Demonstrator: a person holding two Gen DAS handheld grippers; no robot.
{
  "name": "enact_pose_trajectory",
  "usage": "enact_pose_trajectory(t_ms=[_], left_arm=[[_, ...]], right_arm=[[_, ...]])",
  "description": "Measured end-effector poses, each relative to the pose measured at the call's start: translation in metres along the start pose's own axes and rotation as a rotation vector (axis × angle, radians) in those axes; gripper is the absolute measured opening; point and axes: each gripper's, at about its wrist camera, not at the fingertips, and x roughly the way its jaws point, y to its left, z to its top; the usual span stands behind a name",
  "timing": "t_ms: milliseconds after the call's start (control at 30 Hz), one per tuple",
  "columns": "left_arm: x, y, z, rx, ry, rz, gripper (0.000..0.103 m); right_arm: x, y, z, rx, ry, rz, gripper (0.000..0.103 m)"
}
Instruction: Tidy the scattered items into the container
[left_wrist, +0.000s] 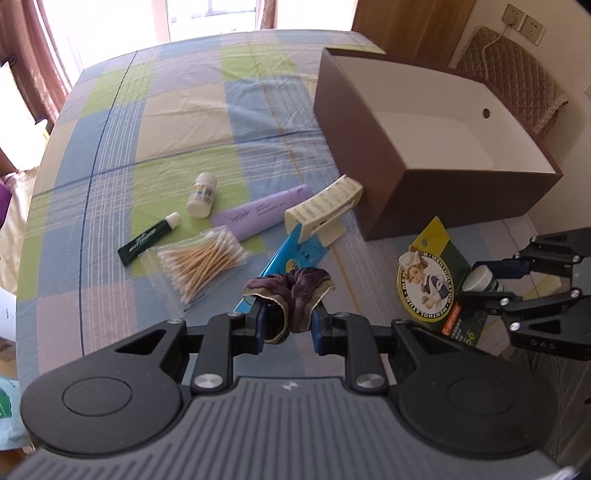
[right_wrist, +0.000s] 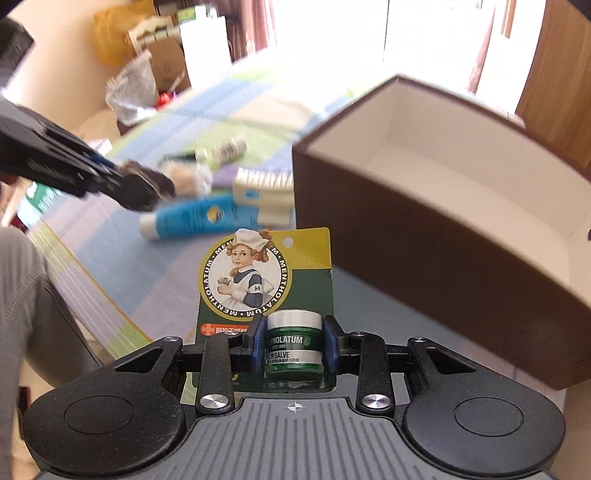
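We see a checked cloth (left_wrist: 184, 122) over the table, and on it a brown box (left_wrist: 406, 192) with a white, empty inside, open at the top, well to the right. Left of the box lies the scatter: a white bottle (left_wrist: 201, 195), a green tube (left_wrist: 147, 240), a bag of cotton swabs (left_wrist: 199, 269), a purple tube (left_wrist: 266, 212), a cream hair clip (left_wrist: 323, 210) just beside the box's near corner, and a blue tube (left_wrist: 291, 258) partly under the clip. In the right wrist view this group is blurred. A grey sleeve (right_wrist: 22, 295) shows at that view's left edge.

Nothing lies between either gripper and the box's open top.

Our left gripper (left_wrist: 288, 321) is closed to a narrow gap on a purple scrunchie (left_wrist: 291, 295), held off the cloth above the blue tube's near end. Our right gripper (right_wrist: 294, 347) is clamped on the jar of a salve pack (right_wrist: 266, 280); both blue pads (right_wrist: 330, 343) press the jar's sides, and the card stands upright ahead of the fingers. The pack is held near the box's front wall, not over the opening.
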Motion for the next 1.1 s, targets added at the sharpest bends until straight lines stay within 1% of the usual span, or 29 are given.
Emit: enact_pose_trajectory(t_ms=[200,333,500,633,767,900,1000,1100], left_arm=[[-0.011,-0.019,0.02,0.069,-0.035,-0.032,0.02],[-0.011,-0.037,0.044,0.125,-0.066,-0.054,0.02],[-0.009,-0.059,0.075,0.195,-0.104,-0.081,0.02],[-0.008,-0.077,0.1,0.252,-0.135,-0.102,0.02],[-0.007,-0.096,0.125,0.308,-0.166,-0.124,0.02],[0.002,-0.113,0.149,0.349,-0.188,-0.137,0.02],[0.016,-0.123,0.165,0.375,-0.187,-0.138,0.02],[0.035,-0.131,0.177,0.397,-0.164,-0.123,0.02]], right_arm=[[-0.047,-0.026,0.012,0.063,-0.07,0.02,0.035],[-0.074,-0.052,0.02,0.12,-0.111,0.009,0.035],[-0.109,-0.09,0.03,0.189,-0.165,-0.034,0.035],[-0.126,-0.119,0.039,0.225,-0.189,-0.074,0.035],[-0.127,-0.139,0.05,0.232,-0.19,-0.108,0.035],[-0.116,-0.158,0.06,0.24,-0.17,-0.134,0.035],[-0.104,-0.174,0.069,0.266,-0.156,-0.143,0.035],[-0.089,-0.188,0.078,0.289,-0.127,-0.15,0.035]])
